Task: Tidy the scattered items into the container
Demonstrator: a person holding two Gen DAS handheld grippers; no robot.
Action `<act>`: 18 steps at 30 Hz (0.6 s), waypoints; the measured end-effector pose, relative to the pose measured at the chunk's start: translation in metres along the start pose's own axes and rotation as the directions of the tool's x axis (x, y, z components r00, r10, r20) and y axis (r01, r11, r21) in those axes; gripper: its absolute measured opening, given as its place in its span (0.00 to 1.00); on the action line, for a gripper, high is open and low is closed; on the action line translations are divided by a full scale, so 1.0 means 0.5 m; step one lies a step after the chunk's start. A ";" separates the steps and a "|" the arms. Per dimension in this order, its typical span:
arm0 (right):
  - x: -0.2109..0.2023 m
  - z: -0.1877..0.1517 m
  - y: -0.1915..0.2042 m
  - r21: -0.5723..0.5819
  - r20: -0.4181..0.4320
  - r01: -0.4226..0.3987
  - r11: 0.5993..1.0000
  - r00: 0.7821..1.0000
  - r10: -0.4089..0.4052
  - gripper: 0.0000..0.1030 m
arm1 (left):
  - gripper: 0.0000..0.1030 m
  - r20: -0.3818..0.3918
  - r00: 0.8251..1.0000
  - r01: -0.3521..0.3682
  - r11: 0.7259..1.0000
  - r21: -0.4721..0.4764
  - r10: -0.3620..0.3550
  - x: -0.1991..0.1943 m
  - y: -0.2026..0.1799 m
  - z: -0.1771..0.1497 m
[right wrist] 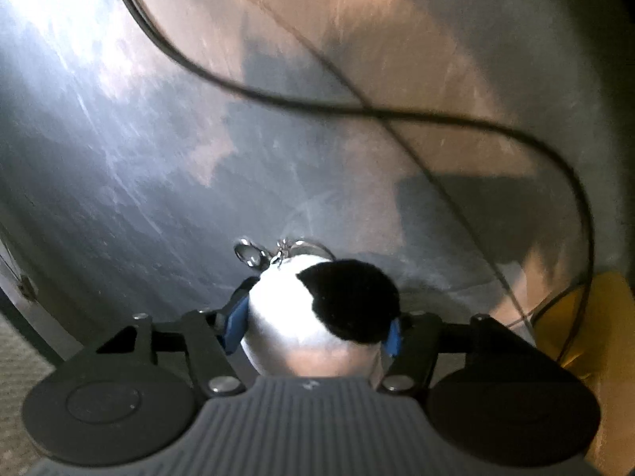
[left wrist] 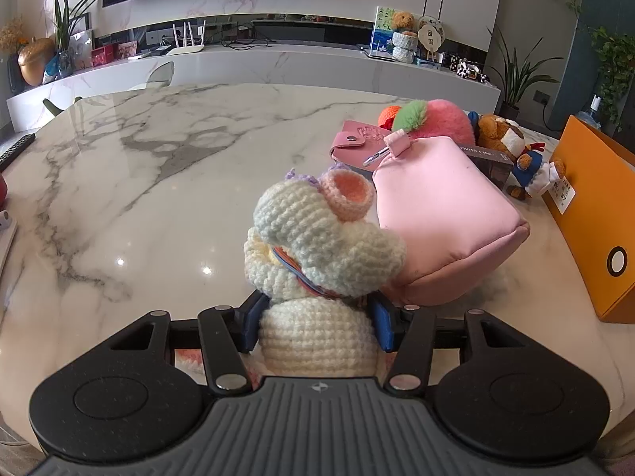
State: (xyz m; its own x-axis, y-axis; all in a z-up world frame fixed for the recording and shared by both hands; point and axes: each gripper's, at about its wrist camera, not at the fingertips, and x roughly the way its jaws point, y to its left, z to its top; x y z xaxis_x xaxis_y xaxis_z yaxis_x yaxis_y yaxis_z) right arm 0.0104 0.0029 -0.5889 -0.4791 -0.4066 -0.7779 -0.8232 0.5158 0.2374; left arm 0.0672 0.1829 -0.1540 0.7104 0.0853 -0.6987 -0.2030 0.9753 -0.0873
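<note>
In the left wrist view, my left gripper (left wrist: 315,319) is shut on a cream crocheted doll (left wrist: 321,254) with a pink ear, its blue pads (left wrist: 250,327) pressing the doll's lower body just above the marble table (left wrist: 158,182). The doll leans against a pink pouch (left wrist: 444,218). An orange box (left wrist: 595,214) stands at the right edge. In the right wrist view, my right gripper (right wrist: 317,327) is shut on a black-and-white plush keychain (right wrist: 317,317), with blue pads on both its sides. The metal ring (right wrist: 248,254) sticks out ahead. A blurred grey surface (right wrist: 158,158) lies below.
Behind the pouch lie a pink key case (left wrist: 357,139), a pink and green plush fruit (left wrist: 432,119), a dark card box (left wrist: 492,162) and small bear toys (left wrist: 504,135). A black cable (right wrist: 357,109) loops over the grey surface, with something yellow (right wrist: 587,317) at the right.
</note>
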 end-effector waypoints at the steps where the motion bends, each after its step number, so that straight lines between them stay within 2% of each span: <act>1: -0.017 -0.002 -0.001 0.004 0.026 -0.003 1.000 1.000 0.003 0.63 | 0.60 0.000 1.000 0.000 1.000 0.000 0.000 0.000 0.000 0.000; 5: -0.091 -0.008 0.012 -0.019 0.106 0.005 1.000 0.994 -0.003 0.63 | 0.60 0.001 1.000 -0.002 1.000 0.000 0.002 -0.003 0.001 -0.001; 12: -0.184 -0.033 0.067 -0.157 0.224 0.204 0.966 0.960 -0.166 0.63 | 0.59 0.006 1.000 -0.014 1.000 -0.004 0.014 -0.028 0.008 -0.012; 18: -0.248 -0.068 0.073 -0.194 0.305 0.288 0.938 0.926 -0.222 0.63 | 0.59 0.037 0.999 -0.029 0.999 -0.012 0.030 -0.070 0.017 -0.007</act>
State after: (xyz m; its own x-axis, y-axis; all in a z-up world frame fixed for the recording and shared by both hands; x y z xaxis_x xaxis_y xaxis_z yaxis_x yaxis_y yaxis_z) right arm 0.0292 0.0464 -0.4641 -0.1686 -0.2613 -0.9504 -0.9691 0.2200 0.1114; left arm 0.0384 0.1874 -0.1328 0.7283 0.1216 -0.6744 -0.2318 0.9698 -0.0755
